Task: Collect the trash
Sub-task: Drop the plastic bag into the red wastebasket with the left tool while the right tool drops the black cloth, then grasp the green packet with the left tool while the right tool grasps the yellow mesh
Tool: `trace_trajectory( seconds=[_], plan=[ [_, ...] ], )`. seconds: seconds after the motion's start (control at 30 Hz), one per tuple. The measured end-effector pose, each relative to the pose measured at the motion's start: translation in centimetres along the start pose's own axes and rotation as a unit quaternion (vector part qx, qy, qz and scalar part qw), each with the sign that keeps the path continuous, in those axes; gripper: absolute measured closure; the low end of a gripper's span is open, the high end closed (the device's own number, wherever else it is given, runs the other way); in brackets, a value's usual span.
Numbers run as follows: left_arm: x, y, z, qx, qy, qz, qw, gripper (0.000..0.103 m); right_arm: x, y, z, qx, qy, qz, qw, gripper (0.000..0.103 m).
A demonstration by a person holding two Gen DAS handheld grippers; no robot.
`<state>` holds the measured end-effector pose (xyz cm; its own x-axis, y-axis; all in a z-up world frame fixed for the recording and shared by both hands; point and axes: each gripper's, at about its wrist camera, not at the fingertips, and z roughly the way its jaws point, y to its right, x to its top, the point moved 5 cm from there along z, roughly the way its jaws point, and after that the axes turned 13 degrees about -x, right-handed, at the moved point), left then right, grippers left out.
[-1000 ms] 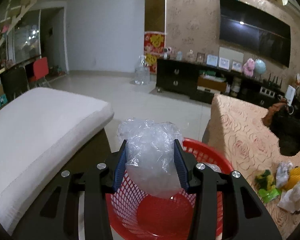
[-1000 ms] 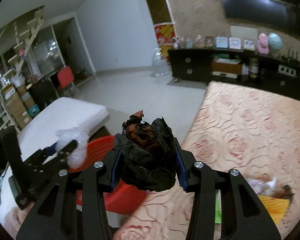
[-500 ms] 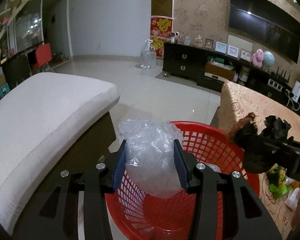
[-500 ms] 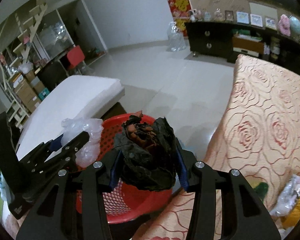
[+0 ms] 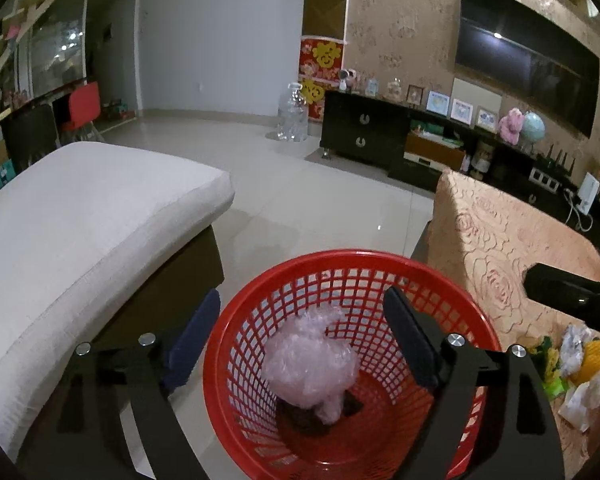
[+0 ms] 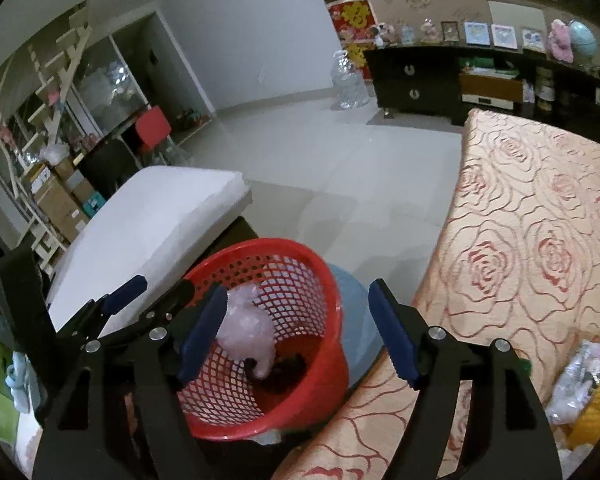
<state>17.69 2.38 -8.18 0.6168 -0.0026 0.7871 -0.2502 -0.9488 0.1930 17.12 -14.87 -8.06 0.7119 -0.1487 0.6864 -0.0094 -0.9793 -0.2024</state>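
Observation:
A red mesh basket [image 5: 452, 304] stands on the floor between a white cushion and a table; it also shows in the right wrist view [image 6: 324, 280]. Inside lie a crumpled clear plastic wad [image 5: 312, 364] [image 6: 248, 332] and a dark crumpled piece [image 5: 300, 416] [image 6: 284, 372] beneath it. My left gripper [image 5: 300, 336] is open and empty above the basket. My right gripper [image 6: 296, 328] is open and empty over the basket's right rim. The left gripper's fingers [image 6: 124, 300] show in the right wrist view at the basket's left edge.
A table with a rose-patterned cloth [image 5: 500, 240] [image 6: 540, 220] stands to the right, with more wrappers and plastic scraps [image 5: 572, 364] [image 6: 580, 376] on it. A white cushioned seat [image 5: 80, 216] is to the left. A light blue bin [image 6: 356, 312] sits behind the basket.
Both grippers opened. The clear plastic wad dropped from the left gripper and the dark crumpled piece from the right gripper into the red basket.

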Motion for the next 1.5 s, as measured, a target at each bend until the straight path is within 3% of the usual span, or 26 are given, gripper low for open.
trace_trajectory(
  seconds=[0.27,0.47,0.7,0.83,0.93,1.27,1.5],
  plan=[
    [0.6,0.6,-1.1,-0.02,0.03,-0.005,0.9993,0.019,-0.5,3.3,-3.4,-0.041,0.033,-0.004,0.999,0.031],
    [0.5,1.9,-1.6,-0.033,0.041,0.013,0.9985,0.019,-2.4,8.0,-6.9,-0.107,0.062,-0.003,0.992,0.029],
    [0.3,4.0,-1.8,-0.051,0.046,0.027,0.9973,0.019,-5.7,15.8,-11.3,-0.205,0.086,0.011,0.975,0.024],
    [-0.1,5.8,-1.7,-0.062,0.045,0.039,0.9962,0.019,-7.5,19.9,-13.2,-0.265,0.099,0.021,0.959,0.021],
    [-0.4,7.3,-1.4,-0.071,0.04,0.051,0.9954,0.019,-8.6,22.5,-14.1,-0.288,0.111,0.037,0.951,0.02],
    [-1.8,11.7,0.2,-0.089,0.015,0.087,0.9922,0.019,-10.8,26.3,-15.1,-0.281,0.121,0.086,0.948,0.02],
    [-3.2,15.8,1.6,-0.137,-0.023,0.099,0.9853,0.019,-11.3,27.3,-15.8,-0.275,0.123,0.109,0.947,0.02]
  ],
)
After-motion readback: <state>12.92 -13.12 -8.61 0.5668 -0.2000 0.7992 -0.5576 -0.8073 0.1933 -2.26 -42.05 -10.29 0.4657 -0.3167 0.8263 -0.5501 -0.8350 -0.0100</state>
